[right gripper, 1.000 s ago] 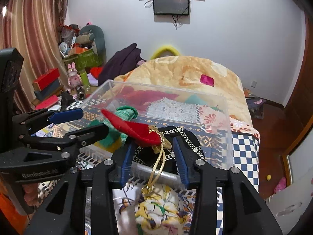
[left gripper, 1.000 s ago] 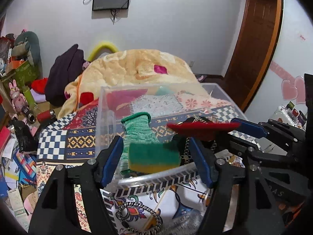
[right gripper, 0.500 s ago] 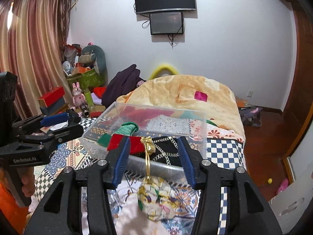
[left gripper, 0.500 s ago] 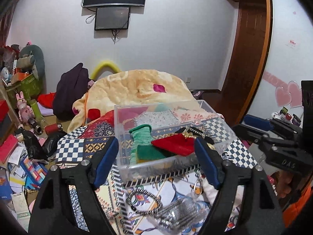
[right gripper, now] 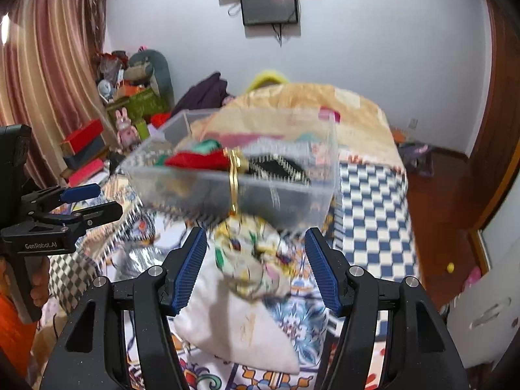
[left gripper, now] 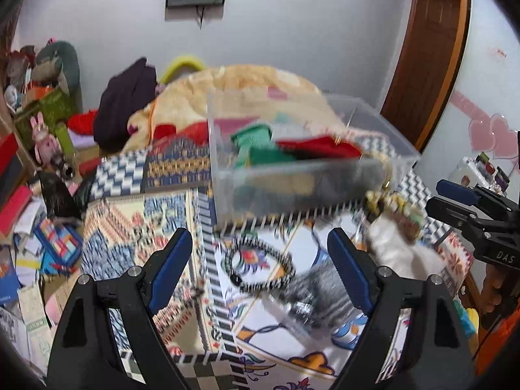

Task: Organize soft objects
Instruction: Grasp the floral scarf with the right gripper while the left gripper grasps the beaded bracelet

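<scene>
A clear plastic bin (left gripper: 312, 175) (right gripper: 234, 191) sits on the patterned bedspread and holds a green knit piece (left gripper: 253, 143), a red cloth (left gripper: 318, 148) (right gripper: 195, 161) and a black item. A gold ribbon (right gripper: 233, 178) hangs over its front wall. My left gripper (left gripper: 260, 266) is open and empty, above a black-and-white scrunchie (left gripper: 260, 269) and a silver pouch (left gripper: 312, 295). My right gripper (right gripper: 256, 273) is open and empty, above a floral cloth (right gripper: 256, 266) and a white pouch (right gripper: 240, 325).
A peach blanket (left gripper: 247, 87) is heaped behind the bin. Boxes, toys and papers clutter the floor at the left (left gripper: 39, 169). A wooden door (left gripper: 425, 52) stands at the right. The bed's edge with blue checks (right gripper: 373, 214) drops to the floor.
Both grippers have pulled back and down from the bin. The red cloth, held by the right gripper a second ago, now lies in the bin. Both views are motion-blurred.
</scene>
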`<state>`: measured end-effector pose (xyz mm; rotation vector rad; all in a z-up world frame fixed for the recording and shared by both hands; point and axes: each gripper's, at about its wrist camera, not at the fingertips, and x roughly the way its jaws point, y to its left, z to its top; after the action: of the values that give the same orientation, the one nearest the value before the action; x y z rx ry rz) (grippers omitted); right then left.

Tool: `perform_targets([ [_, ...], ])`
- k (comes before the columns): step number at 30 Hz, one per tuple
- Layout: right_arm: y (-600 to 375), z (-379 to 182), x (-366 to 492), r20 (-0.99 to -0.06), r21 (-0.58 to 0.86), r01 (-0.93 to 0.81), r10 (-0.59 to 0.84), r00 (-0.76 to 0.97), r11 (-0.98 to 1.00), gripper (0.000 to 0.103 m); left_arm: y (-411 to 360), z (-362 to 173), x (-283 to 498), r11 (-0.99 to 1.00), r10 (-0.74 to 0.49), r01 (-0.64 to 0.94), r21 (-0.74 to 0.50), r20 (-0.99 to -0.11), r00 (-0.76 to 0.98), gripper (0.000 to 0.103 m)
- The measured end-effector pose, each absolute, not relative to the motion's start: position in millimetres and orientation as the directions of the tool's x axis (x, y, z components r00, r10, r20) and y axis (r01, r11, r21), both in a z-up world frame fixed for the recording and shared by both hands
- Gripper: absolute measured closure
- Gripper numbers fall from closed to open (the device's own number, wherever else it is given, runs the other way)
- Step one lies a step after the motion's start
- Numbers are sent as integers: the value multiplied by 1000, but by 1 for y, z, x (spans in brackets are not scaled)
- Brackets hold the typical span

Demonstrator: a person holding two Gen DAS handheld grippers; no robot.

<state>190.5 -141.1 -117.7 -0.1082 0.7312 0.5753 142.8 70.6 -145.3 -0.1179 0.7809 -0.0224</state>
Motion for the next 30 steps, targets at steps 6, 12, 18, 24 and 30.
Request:
perform_targets([
  [6, -143, -138, 193, -697, 133, -514, 449, 559, 848, 44, 73, -172, 146, 989, -70, -51, -139, -740, 669, 17],
  [12, -153, -140, 195, -699, 170, -475, 445, 559, 863, 51, 76, -184, 150, 990, -27, -85, -112, -748, 663, 18],
  [18, -164, -139, 200, -702, 162, -438, 415, 578, 884, 53, 84, -193, 156, 986, -21, -112, -122, -763, 646, 35],
  [24, -165, -153, 210, -736, 188, -424, 413, 537, 886, 65, 80, -194, 155, 992, 3, -99, -83, -752, 659, 56],
  [30, -165, -155, 207, -744, 169, -432, 402, 533, 886, 84, 74, -194, 151, 994, -36, -56, -98, -746, 665, 87],
])
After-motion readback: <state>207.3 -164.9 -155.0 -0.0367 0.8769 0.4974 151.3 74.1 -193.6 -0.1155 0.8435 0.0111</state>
